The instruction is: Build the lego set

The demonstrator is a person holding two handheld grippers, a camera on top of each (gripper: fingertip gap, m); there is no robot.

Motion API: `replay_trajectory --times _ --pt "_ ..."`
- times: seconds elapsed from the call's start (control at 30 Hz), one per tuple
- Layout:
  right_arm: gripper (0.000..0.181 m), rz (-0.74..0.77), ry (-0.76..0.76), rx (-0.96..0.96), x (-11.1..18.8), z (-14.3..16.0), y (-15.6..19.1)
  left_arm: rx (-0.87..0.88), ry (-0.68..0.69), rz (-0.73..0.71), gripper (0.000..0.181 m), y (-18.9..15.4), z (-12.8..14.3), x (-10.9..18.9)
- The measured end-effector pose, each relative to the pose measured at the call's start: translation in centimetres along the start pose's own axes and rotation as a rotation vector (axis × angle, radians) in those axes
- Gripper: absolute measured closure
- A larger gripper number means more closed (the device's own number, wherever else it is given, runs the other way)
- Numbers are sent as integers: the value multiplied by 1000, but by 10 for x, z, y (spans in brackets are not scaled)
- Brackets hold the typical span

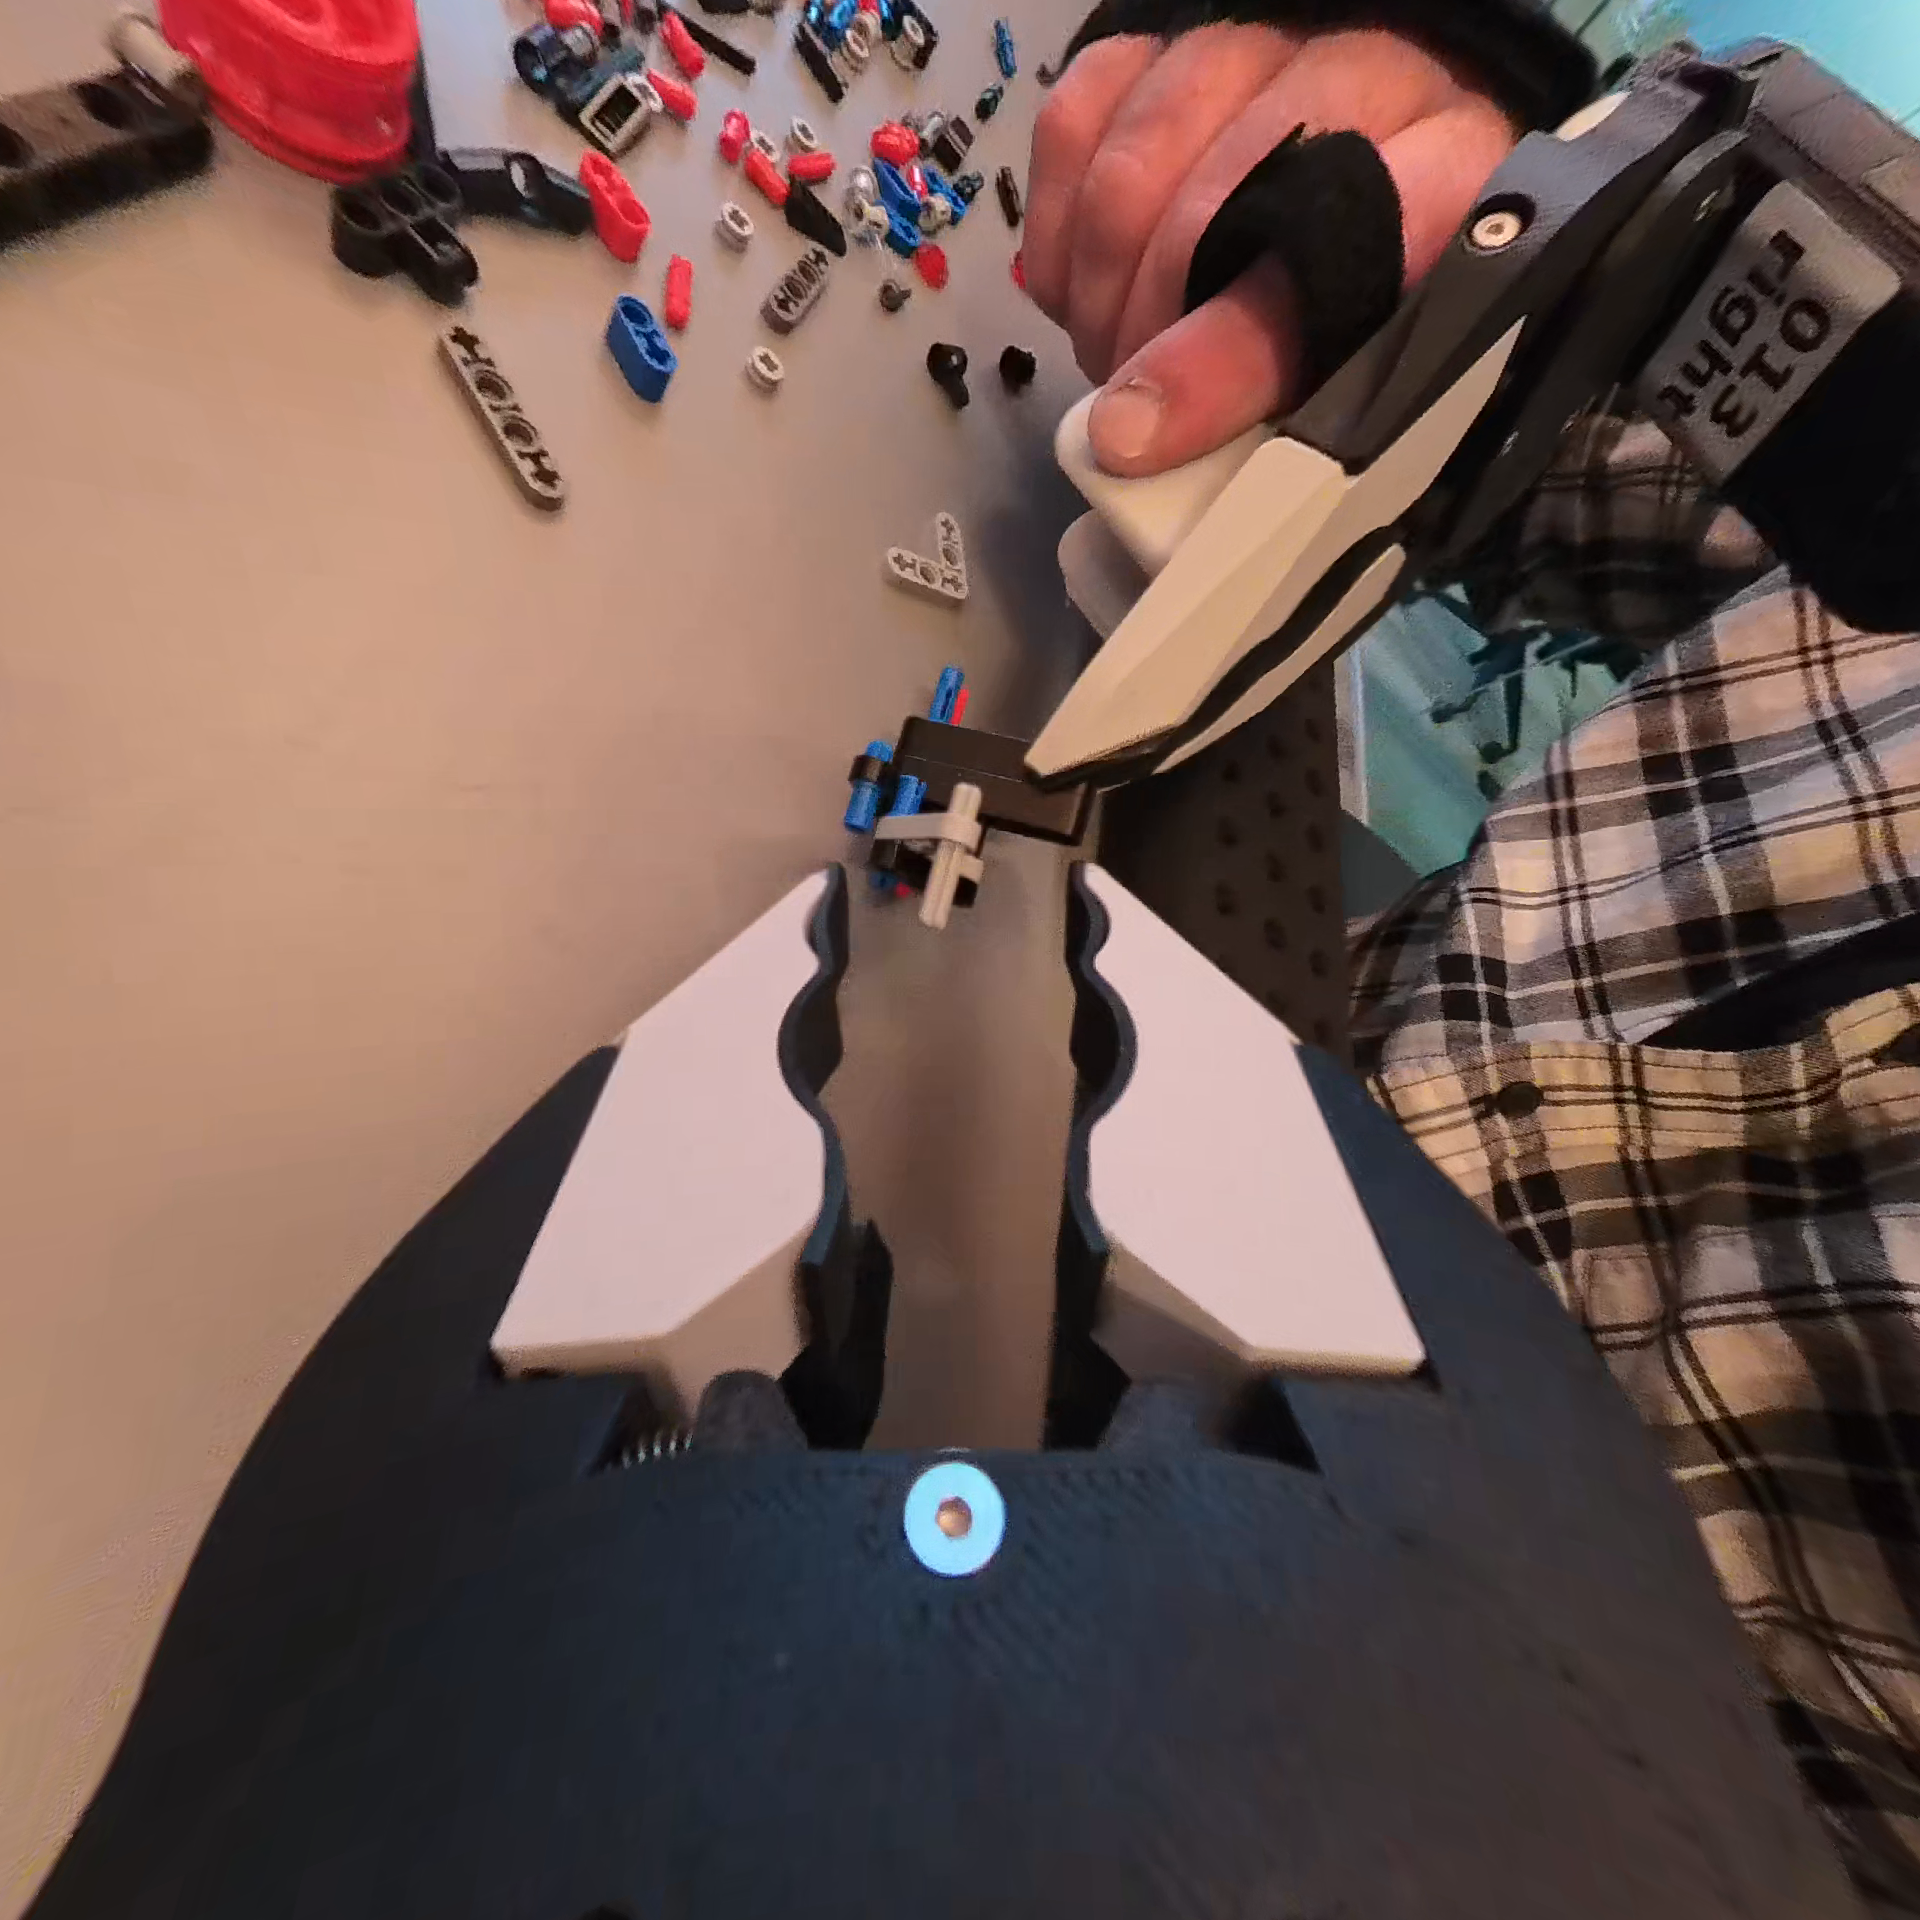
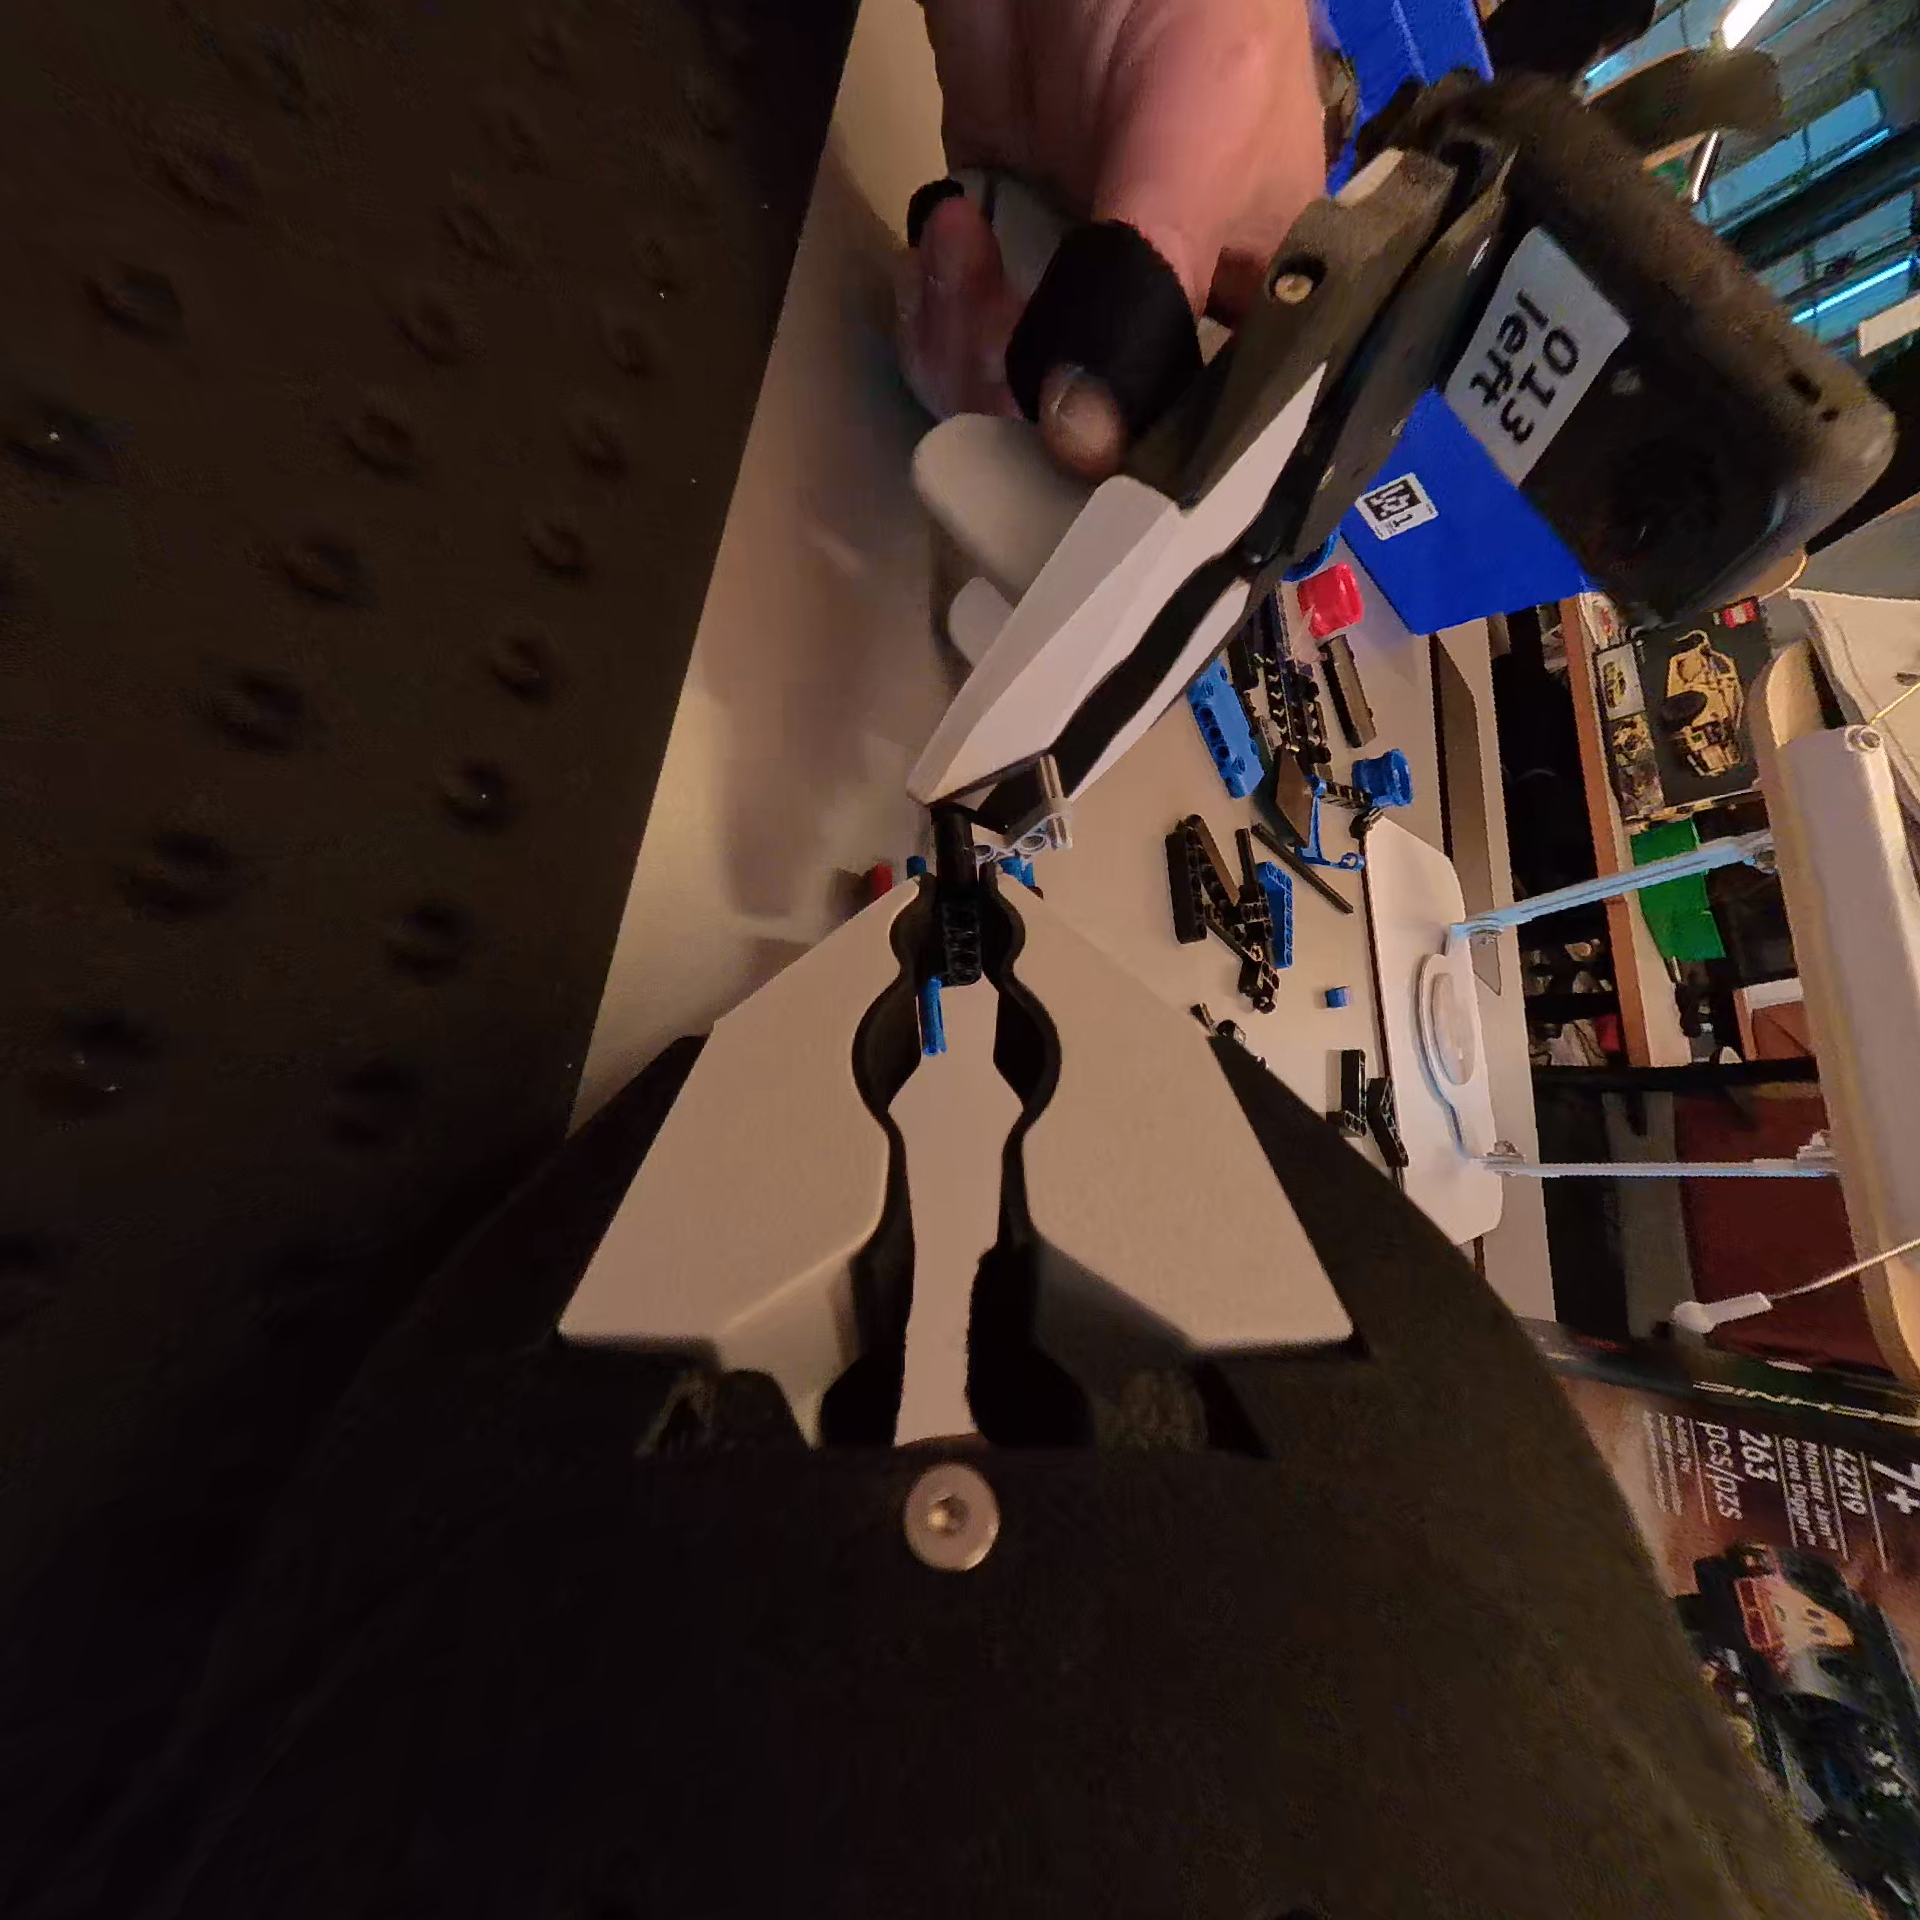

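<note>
Hovering just short of the small black sub-assembly (image 1: pixel 940 821), the left tongs (image 1: pixel 956 914) stand released with nothing between them. That piece hangs above the worktop (image 1: pixel 260 831), directly ahead of their tips, its long axis crosswise and a grey cross axle (image 1: pixel 954 852) pointing back toward them. To its right, the right tongs (image 2: pixel 956 914) are clenched on its black beam end. Loose parts (image 1: pixel 727 156) scatter toward the worktop's far edge; no container's contents are visible.
</note>
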State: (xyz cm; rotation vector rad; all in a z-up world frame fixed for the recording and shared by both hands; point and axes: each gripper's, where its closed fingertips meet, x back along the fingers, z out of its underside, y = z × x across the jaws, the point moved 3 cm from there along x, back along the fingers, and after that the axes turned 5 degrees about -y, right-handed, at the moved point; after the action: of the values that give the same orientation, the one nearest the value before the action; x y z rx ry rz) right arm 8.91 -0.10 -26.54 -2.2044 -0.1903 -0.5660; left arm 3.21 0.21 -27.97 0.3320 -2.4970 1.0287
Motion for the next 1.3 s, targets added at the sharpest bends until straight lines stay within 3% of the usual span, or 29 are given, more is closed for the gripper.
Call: replay_trajectory --times 0.1,0.23,0.63,1.07,1.17,1.3 --pt "176 4 -1 16 0 -1 1 19 -29 26 161 -2 -4 -2" --pt "176 27 -17 29 2 -4 -2 50 -51 53 166 -1 -7 0" --pt "176 56 17 117 1 -2 4 233 -10 79 171 7 0 1" --pt "176 53 19 286 0 -8 12 300 60 151 173 7 2 -3" --pt "176 30 -9 237 1 -11 14 293 82 156 173 6 3 -6" --pt "155 -23 -61 123 6 -14 14 281 89 145 173 8 2 -7"
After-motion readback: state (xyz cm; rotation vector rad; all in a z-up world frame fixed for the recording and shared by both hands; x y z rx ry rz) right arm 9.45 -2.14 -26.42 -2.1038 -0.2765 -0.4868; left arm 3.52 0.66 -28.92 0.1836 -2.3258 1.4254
